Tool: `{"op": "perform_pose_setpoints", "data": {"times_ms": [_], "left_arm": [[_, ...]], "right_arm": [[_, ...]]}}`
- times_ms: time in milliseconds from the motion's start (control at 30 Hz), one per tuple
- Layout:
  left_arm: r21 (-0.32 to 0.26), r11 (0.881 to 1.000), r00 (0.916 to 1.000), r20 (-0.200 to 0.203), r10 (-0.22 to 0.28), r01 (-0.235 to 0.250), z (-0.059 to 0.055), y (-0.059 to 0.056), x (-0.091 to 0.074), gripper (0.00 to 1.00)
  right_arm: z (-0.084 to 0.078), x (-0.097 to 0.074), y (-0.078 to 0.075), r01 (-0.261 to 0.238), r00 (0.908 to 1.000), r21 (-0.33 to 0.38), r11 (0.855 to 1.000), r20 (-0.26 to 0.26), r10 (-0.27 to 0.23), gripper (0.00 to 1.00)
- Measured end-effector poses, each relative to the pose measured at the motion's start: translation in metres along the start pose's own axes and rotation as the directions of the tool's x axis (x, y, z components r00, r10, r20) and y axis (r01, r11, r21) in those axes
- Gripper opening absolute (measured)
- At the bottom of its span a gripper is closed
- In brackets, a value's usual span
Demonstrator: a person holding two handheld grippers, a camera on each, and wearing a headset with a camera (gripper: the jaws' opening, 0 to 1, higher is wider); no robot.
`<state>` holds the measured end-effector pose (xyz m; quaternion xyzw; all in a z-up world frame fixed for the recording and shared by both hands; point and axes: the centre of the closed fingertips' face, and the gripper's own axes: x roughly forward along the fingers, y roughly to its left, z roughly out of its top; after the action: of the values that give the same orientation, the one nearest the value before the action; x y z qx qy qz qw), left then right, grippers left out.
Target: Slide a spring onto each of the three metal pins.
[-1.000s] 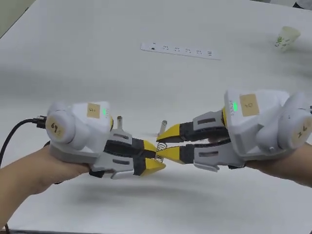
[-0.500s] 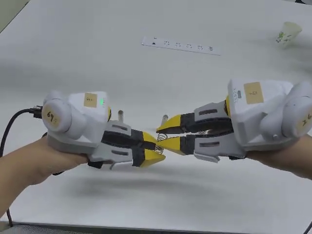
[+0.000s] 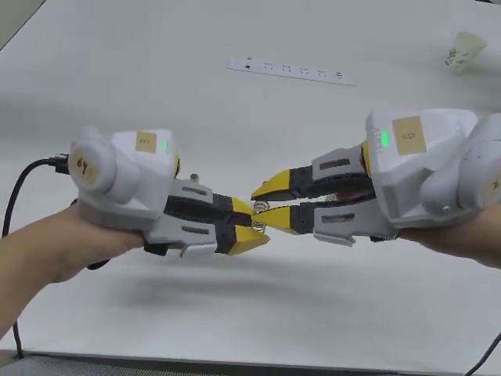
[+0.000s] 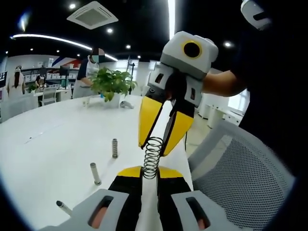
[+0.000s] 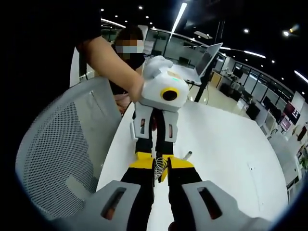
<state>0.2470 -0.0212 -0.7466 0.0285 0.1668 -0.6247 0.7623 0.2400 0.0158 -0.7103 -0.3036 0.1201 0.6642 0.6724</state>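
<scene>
The silver coil spring [image 4: 153,157] stands upright, its lower end pinched between your left gripper's [image 4: 150,171] yellow tips and its upper end between your right gripper's [image 4: 154,149] tips. Three short metal pins stand in a row nearby: near pin [image 4: 64,208], middle pin [image 4: 95,173] and far pin [image 4: 115,147], which looks ribbed.

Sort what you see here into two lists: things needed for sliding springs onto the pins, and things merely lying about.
Needed for the job:
spring, gripped by the left gripper, with its other end between the tips of the right gripper
metal pins

Lying about:
power strip
paper cup
potted plant
</scene>
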Motion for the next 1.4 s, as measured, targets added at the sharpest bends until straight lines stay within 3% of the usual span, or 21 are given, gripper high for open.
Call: {"op": "perform_pose_setpoints", "data": {"times_ms": [233,300,467,633,867,1200,1333,1400], "left_arm": [[-0.018,1.000,0.9998,0.014,0.010,-0.010,0.004,0.001,0.000,0.06],[-0.018,1.000,0.9995,0.019,0.026,-0.026,0.005,0.004,-0.001,0.12],[-0.016,0.999,0.9991,0.009,0.041,-0.041,0.003,0.008,-0.004,0.17],[-0.025,0.997,0.9974,0.011,0.071,-0.071,0.004,0.012,-0.015,0.31],[-0.022,0.993,0.9933,-0.010,0.115,-0.115,-0.004,0.021,-0.029,0.33],[-0.015,0.991,0.9912,-0.015,0.132,-0.132,-0.005,0.022,-0.031,0.40],[-0.025,0.987,0.9870,-0.031,0.157,-0.158,-0.008,0.026,-0.037,0.41],[-0.022,0.985,0.9847,-0.018,0.173,-0.174,-0.006,0.029,-0.045,0.41]], "right_arm": [[-0.001,0.000,0.000,0.003,1.0000,-0.004,1.000,-0.007,-0.003,0.07],[-0.002,0.000,0.000,0.006,0.9999,-0.009,1.000,-0.009,-0.006,0.07],[-0.001,0.000,-0.002,0.018,0.9998,-0.007,1.000,-0.005,-0.018,0.07],[-0.002,0.000,-0.008,0.038,0.9993,-0.004,0.999,-0.002,-0.038,0.07],[-0.004,0.000,-0.010,0.046,0.9989,0.005,0.999,0.004,-0.046,0.07],[-0.005,0.000,-0.014,0.063,0.9980,0.007,0.998,0.002,-0.063,0.07],[-0.009,-0.001,-0.019,0.079,0.9968,0.014,0.997,-0.004,-0.079,0.07],[-0.012,-0.001,-0.021,0.086,0.9962,0.015,0.996,-0.010,-0.086,0.07]]}}
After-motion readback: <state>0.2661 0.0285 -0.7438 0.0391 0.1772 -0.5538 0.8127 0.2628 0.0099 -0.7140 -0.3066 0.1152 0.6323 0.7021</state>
